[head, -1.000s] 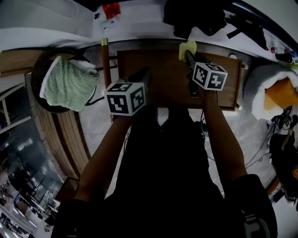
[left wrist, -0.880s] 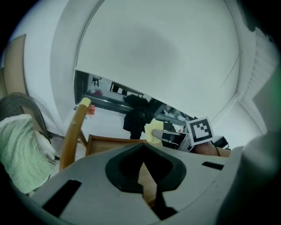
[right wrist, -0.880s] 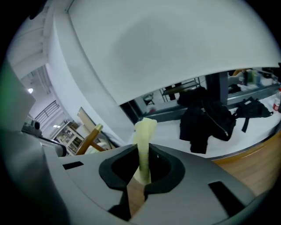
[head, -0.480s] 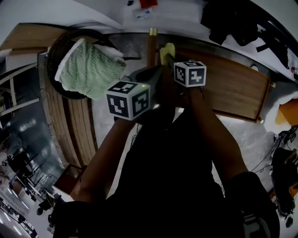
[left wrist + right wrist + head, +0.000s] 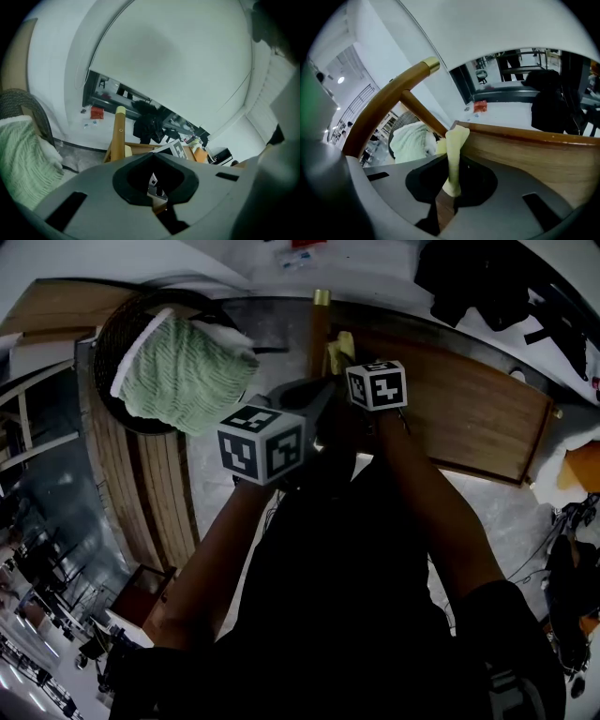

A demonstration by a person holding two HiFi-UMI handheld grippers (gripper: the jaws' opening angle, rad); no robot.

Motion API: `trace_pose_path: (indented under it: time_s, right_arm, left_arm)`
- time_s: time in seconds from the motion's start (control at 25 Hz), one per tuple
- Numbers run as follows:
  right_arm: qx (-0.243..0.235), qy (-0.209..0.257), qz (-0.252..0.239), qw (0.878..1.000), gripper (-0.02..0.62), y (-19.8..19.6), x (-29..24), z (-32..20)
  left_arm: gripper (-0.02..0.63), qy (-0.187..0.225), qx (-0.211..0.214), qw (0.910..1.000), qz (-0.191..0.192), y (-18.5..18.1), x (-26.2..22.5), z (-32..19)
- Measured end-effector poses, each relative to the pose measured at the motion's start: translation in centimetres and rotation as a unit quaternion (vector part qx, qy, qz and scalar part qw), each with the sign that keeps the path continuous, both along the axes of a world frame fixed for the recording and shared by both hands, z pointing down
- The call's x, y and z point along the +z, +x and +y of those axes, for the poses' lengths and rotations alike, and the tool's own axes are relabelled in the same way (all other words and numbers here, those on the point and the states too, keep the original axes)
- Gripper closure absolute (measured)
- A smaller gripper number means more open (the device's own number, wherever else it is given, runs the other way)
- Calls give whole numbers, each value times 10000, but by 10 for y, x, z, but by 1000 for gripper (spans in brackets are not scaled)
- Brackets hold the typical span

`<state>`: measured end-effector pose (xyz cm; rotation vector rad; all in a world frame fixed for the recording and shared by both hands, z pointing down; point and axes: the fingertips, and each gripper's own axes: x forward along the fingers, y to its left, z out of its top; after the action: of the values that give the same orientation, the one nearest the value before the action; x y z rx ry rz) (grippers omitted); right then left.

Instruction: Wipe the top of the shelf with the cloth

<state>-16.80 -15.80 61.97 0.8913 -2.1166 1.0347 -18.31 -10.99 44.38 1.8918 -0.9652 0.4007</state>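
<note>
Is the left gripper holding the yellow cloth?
No, the cloth is pinched in the right gripper; the left gripper holds nothing.

Head camera overhead, down; gripper cameras close, sharing shelf (image 5: 469,418).

**Wood, cloth, plastic**

Smooth brown wood with a faint gloss on the shelf top (image 5: 534,154) and the post (image 5: 389,101) at its left corner, under a brassy cap (image 5: 431,64). Soft, matt, pale-yellow cloth (image 5: 453,159). Matt grey plastic on the left gripper (image 5: 153,153) and right gripper (image 5: 451,189). Ribbed green knit (image 5: 183,371) in a dark woven-looking basket (image 5: 112,331).
</note>
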Motion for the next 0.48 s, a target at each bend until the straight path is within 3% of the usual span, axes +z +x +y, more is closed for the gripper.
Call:
trace_pose_path:
  time_s: [0.2,0.48]
  right_arm:
    - [-101,105,99,9998,545,18,0,5]
    - [89,124,129,9998,546,72,2,7]
  left_arm:
    - [595,-144,-86,9998,85,22,9,-3]
    - [595,-234,79,9996,155,70,19,4]
